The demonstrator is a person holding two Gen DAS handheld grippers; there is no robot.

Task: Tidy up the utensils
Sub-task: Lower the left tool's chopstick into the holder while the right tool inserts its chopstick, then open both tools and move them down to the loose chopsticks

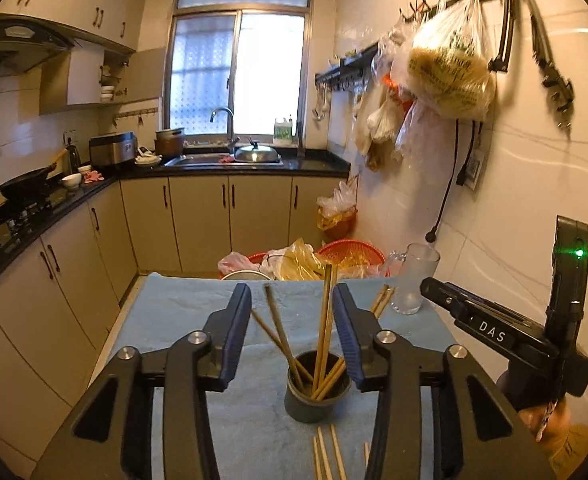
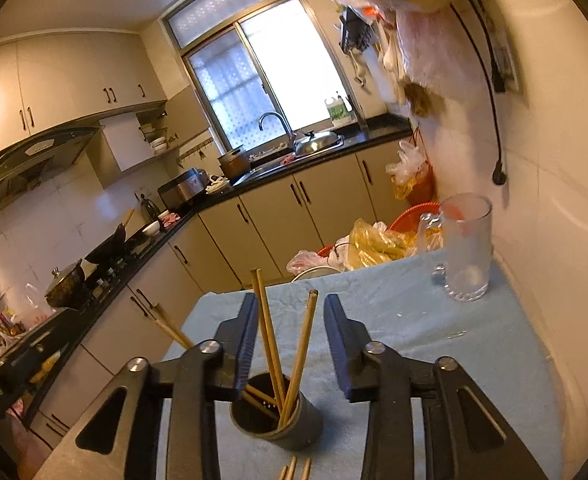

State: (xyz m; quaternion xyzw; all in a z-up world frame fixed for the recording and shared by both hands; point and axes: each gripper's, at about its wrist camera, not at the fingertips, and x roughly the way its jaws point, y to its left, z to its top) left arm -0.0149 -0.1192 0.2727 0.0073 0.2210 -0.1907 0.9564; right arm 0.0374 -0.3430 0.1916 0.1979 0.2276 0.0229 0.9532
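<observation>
Wooden chopsticks (image 1: 326, 320) — slender, splayed — in cylindrical cup (image 1: 317, 400)

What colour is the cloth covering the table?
Light blue cloth, clearest in the right wrist view.

- Left wrist cam: close above blue-clothed table (image 1: 198, 312), angled down past its own fingers, facing window (image 1: 240, 72).
- Right wrist cam: same heading, tilted.
- Overlap: dark cup (image 1: 317, 386) (image 2: 276, 412), glass mug (image 1: 414, 278) (image 2: 467, 246).
</observation>
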